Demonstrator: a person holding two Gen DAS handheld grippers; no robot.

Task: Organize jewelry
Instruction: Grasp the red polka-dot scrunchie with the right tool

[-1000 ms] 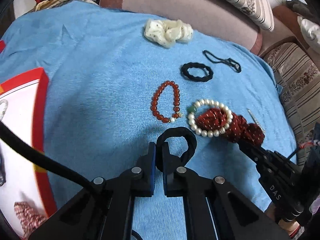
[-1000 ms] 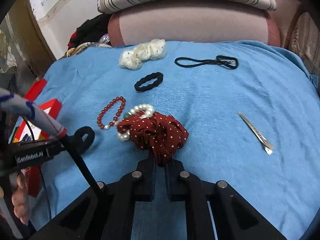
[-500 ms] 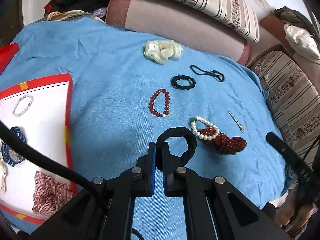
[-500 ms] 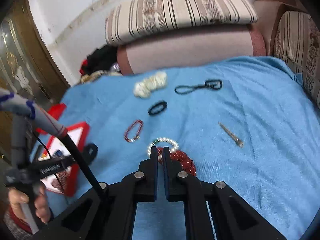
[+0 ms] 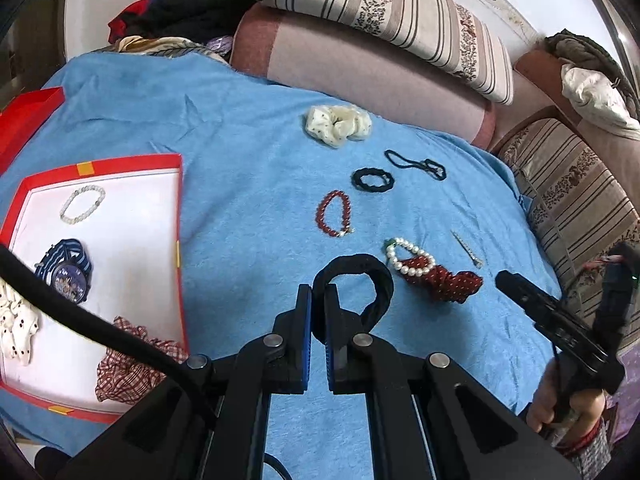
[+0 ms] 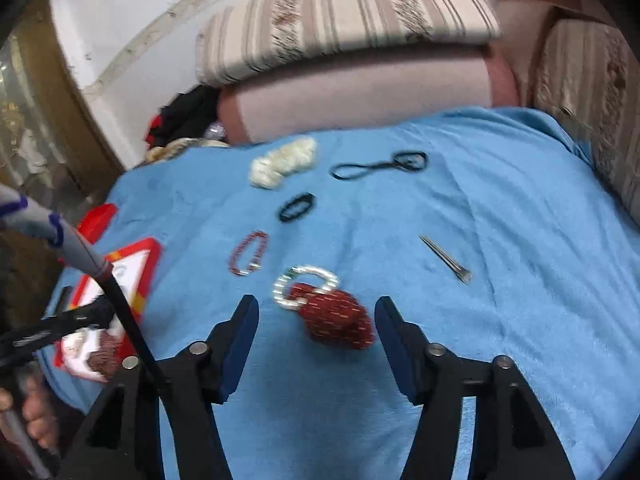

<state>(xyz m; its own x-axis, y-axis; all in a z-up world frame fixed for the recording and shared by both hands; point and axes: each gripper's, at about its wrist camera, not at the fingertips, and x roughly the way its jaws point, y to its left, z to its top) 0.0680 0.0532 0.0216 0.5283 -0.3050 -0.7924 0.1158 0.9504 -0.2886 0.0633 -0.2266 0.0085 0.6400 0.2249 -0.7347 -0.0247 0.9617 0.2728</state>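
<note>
My left gripper point(image 5: 318, 294) is shut on a black fabric hair band point(image 5: 376, 280) and holds it above the blue cloth point(image 5: 248, 184). The jaws of my right gripper point(image 6: 317, 304) are opening, with nothing between the pads. Below it on the cloth lies a red dotted scrunchie point(image 6: 336, 320), overlapping a pearl bracelet point(image 6: 306, 286). A red bead bracelet point(image 5: 334, 214), a black wavy hair tie point(image 5: 372, 180), a thin black tie point(image 5: 416, 162), a cream scrunchie point(image 5: 338, 124) and a metal hair clip point(image 5: 466, 248) are spread over the cloth.
A red-rimmed white tray point(image 5: 180, 208) at the left holds a clear bead bracelet point(image 5: 82, 204), a striped watch point(image 5: 66, 272), a white scrunchie and a checked scrunchie point(image 5: 128, 360). Striped cushions point(image 5: 400, 20) border the far side and the right. A hand point(image 5: 560, 408) holds the right gripper.
Both grippers have risen and drawn back. The right gripper, shut on the red scrunchie a second ago, has come off it and opened. The left still holds the black band; the tray has come into view.
</note>
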